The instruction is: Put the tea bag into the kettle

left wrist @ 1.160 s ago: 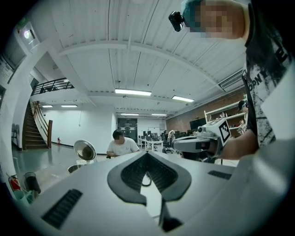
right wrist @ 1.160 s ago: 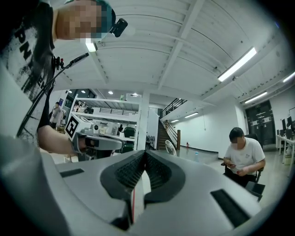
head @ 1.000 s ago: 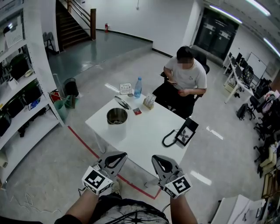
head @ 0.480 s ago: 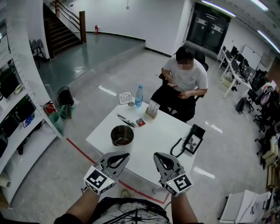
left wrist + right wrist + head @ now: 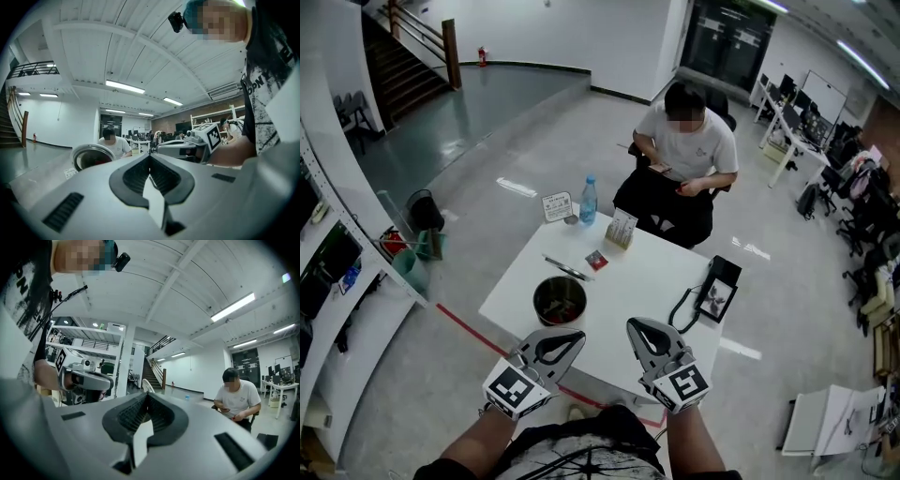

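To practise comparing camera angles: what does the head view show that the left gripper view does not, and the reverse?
Only the head view shows the red tea bag, the water bottle and the black device with its cable. Only the left gripper view shows the ceiling lights. Both show the kettle, the seated person and the right gripper.

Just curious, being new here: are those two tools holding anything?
Nothing is held: the left tool and the right tool are both shut and empty.
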The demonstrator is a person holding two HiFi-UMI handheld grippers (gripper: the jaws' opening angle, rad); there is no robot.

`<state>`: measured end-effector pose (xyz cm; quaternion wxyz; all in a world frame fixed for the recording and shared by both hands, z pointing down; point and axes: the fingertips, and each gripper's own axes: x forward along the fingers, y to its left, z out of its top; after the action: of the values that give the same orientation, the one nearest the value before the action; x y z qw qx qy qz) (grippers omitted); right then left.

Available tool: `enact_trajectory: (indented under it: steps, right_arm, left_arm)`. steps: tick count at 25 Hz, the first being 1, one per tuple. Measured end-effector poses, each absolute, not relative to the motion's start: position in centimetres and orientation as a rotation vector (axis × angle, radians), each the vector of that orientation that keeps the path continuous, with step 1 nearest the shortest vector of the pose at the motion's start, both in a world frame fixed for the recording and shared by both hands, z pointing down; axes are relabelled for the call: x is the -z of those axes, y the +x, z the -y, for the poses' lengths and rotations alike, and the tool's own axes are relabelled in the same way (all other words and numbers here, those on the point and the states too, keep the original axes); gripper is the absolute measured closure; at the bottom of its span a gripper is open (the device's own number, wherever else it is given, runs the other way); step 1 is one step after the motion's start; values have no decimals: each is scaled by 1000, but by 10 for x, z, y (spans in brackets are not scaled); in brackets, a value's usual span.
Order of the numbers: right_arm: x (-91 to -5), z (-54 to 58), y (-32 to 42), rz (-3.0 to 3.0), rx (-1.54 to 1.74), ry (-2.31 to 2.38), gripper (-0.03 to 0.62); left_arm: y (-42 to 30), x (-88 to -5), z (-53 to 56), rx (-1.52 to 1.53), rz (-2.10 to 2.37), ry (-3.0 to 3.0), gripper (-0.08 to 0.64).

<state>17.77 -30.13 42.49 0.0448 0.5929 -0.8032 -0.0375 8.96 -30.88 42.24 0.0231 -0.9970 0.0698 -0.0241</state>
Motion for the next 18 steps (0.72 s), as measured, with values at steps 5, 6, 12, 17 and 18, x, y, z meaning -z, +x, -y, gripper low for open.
enact_trajectory:
  steps: [5, 6, 12, 17, 18]
  right_arm:
    - [-440, 309, 195, 2432, 60, 1851, 581]
    - [-442, 312, 199, 2430, 51, 1857, 581]
    - [-467, 341, 223, 2414, -21, 1863, 581]
    - [-495, 374, 248, 2419, -120, 1833, 578]
    - [-501, 382, 252, 2425, -144, 1816, 574]
  left_arm:
    - [109, -428, 300, 109, -121, -3102, 551]
    - [113, -428, 300, 107, -110, -3106, 552]
    - [135, -436, 297, 139, -63, -3122, 552]
    - [164, -453, 298, 223, -38, -3139, 552]
    - [170, -457, 300, 239, -37, -3140, 552]
